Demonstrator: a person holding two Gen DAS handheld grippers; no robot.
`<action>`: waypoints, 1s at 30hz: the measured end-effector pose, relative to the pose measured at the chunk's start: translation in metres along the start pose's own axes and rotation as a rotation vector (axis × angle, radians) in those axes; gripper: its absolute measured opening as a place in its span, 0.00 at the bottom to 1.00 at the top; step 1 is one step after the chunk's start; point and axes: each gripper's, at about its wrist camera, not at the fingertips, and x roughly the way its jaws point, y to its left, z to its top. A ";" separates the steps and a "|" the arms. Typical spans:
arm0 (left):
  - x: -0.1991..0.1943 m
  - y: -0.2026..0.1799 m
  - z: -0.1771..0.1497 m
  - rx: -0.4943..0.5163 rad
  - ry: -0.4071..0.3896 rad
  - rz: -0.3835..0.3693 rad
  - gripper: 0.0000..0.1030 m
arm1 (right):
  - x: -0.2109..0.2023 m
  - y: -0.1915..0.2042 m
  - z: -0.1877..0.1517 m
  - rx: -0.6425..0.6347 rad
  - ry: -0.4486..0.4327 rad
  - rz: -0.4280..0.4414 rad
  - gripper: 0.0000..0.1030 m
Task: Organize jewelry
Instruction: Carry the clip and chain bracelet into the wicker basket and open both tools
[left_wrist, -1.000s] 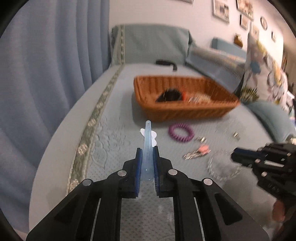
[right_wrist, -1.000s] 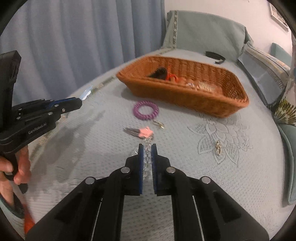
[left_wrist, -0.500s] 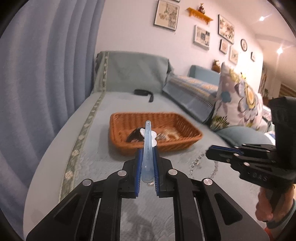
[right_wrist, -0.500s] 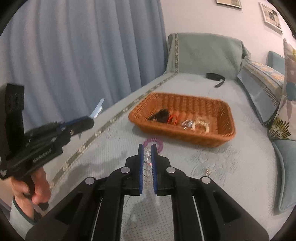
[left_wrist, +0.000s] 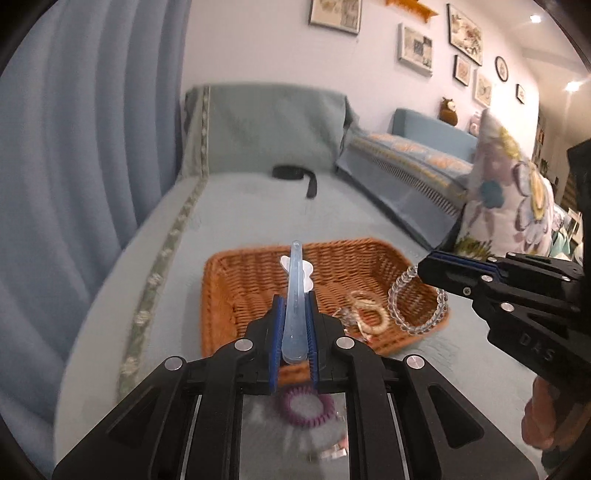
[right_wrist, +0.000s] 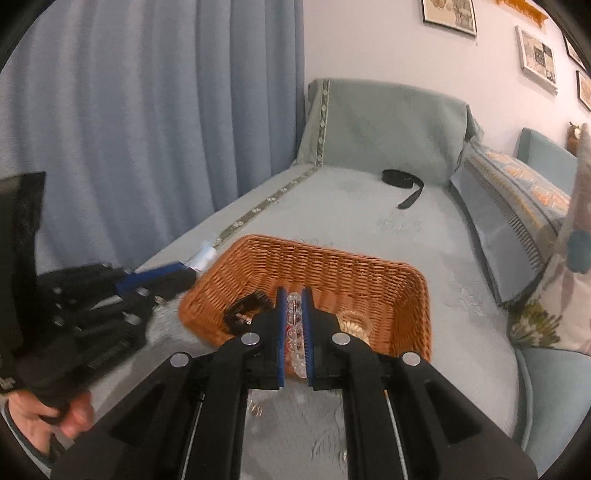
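Observation:
My left gripper (left_wrist: 294, 306) is shut on a light blue hair clip (left_wrist: 294, 295) and holds it above the near edge of the orange wicker basket (left_wrist: 236, 295). My right gripper (right_wrist: 295, 317) is shut on a clear bead bracelet (right_wrist: 296, 332), held over the basket (right_wrist: 369, 280); in the left wrist view the bracelet (left_wrist: 402, 314) hangs from the right gripper (left_wrist: 424, 267) above the basket's right corner. Inside the basket lie a beige bracelet (left_wrist: 369, 314) and a dark hair piece (right_wrist: 243, 308).
A purple coil hair tie (left_wrist: 306, 406) and small metal pieces (left_wrist: 332, 452) lie on the teal bed cover in front of the basket. A black strap (right_wrist: 404, 184) lies near the headboard cushion. Folded bedding (right_wrist: 517, 214) and a floral pillow (left_wrist: 517, 206) sit on the right; the curtain (right_wrist: 147, 129) hangs on the left.
Both grippers have moved forward to the basket, carrying the hair clip and the bead bracelet. The basket looks much closer in both views.

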 end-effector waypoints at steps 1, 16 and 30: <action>0.013 0.003 -0.001 -0.006 0.016 0.006 0.10 | 0.010 -0.002 0.002 0.004 0.009 -0.002 0.06; 0.067 0.027 -0.026 -0.086 0.046 -0.081 0.13 | 0.084 -0.036 -0.023 0.101 0.104 -0.083 0.07; -0.022 0.018 -0.031 -0.090 -0.061 -0.133 0.46 | 0.021 -0.057 -0.051 0.205 0.069 -0.050 0.31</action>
